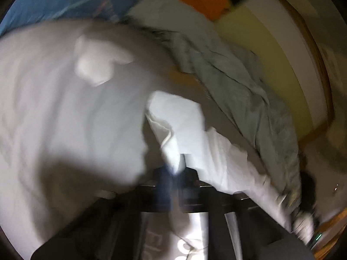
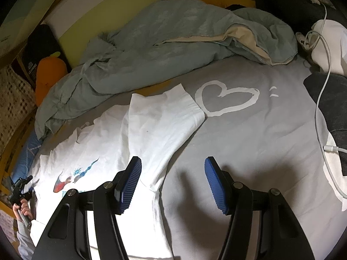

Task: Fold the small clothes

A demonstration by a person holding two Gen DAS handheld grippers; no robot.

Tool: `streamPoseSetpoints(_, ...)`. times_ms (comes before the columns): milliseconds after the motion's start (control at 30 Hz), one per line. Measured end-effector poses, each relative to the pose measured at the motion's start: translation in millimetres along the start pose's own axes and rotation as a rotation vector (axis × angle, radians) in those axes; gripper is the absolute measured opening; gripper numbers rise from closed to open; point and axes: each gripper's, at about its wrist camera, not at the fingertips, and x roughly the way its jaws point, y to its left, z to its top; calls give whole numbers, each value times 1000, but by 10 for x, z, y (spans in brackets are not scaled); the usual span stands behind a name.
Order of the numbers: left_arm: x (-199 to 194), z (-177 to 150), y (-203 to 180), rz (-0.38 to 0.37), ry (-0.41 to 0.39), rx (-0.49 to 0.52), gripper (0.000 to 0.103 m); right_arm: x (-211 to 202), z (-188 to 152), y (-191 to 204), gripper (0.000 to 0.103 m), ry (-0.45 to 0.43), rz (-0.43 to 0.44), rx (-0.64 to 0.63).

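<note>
A small white long-sleeved shirt (image 2: 121, 143) with a colourful print lies on the grey bedsheet (image 2: 249, 134); one sleeve (image 2: 164, 112) is folded across toward the white heart. My right gripper (image 2: 173, 179) is open and empty, hovering just above the shirt's near edge. The left wrist view is blurred: my left gripper (image 1: 175, 169) is shut on a fold of the white shirt (image 1: 180, 125), which hangs lifted in front of it. The left gripper also shows small at the far left of the right wrist view (image 2: 20, 187), at the shirt's other end.
A crumpled grey-blue duvet (image 2: 164, 43) lies along the far side of the bed. An orange carrot plush (image 2: 48, 71) and a blue pillow (image 1: 58, 2) sit at one end. A white charging cable (image 2: 323, 99) and dark clothes (image 2: 331, 104) lie at the right.
</note>
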Motion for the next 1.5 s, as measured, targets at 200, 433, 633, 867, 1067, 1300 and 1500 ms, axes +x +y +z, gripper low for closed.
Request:
streamPoseSetpoints(200,-152,-689,-1311,-9,4,640,4,-14,-8,41,62,3,15,-14)
streamPoseSetpoints(433,195,-1567,-1686,35,245,937,40,-52,-38,88,62,-4,-4,-45)
streamPoseSetpoints(633,-433,-1202,-1616,-171,150,727,53,-99,-33,102,62,-18,-7,-60)
streamPoseSetpoints(867,-645,-584,-1225,60,-85,501,53,-291,-109,431,62,-53,16,-136)
streamPoseSetpoints(1067,-33,-211,-394,-36,159,184,45,-614,-283,1517,62,-26,275,-312)
streamPoseSetpoints(1300,176,-243,-531,-275,380,134,35,-260,-641,3044,62,52,388,-575)
streamPoseSetpoints(1500,236,-229,-708,-314,293,161,2,245,-979,3782,62,40,324,-732)
